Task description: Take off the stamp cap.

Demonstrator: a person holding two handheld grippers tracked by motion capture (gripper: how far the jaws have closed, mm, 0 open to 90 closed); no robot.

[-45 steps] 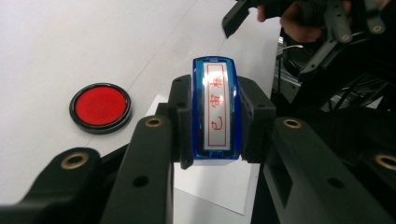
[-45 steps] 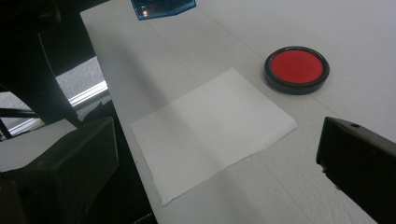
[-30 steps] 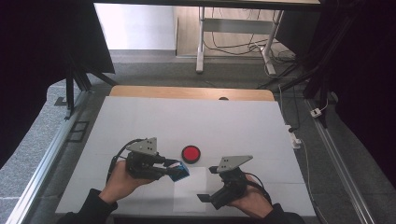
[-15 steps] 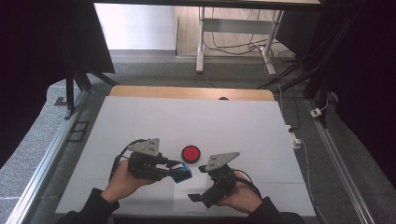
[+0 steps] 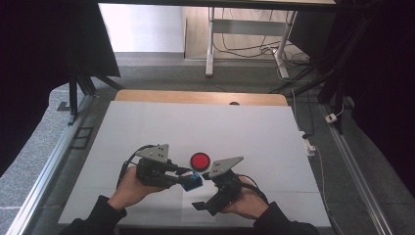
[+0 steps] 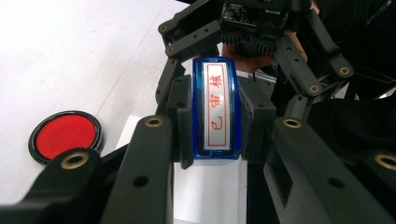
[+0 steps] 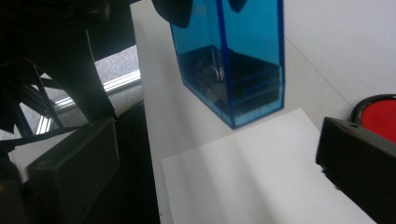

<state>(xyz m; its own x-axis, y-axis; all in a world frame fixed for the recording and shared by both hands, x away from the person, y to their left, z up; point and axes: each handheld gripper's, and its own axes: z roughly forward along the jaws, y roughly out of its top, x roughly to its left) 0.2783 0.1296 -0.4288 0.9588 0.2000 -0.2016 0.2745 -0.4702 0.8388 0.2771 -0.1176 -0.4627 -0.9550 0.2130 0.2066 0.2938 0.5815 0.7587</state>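
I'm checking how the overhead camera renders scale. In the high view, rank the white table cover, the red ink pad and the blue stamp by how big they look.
1. White table cover, by far the largest.
2. Red ink pad.
3. Blue stamp, held in the left gripper; partly hidden by the jaws, so it only roughly matches the pad and the order is unsure.

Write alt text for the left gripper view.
The left hand-held gripper clamps a blue transparent plastic stamp with a red-lettered label, above a white paper sheet. A round red ink pad lies left; the right hand-held gripper faces it.

stamp (image 5: 192, 182) between both claws, ink pad (image 5: 199, 160) behind, paper (image 7: 261, 182) below
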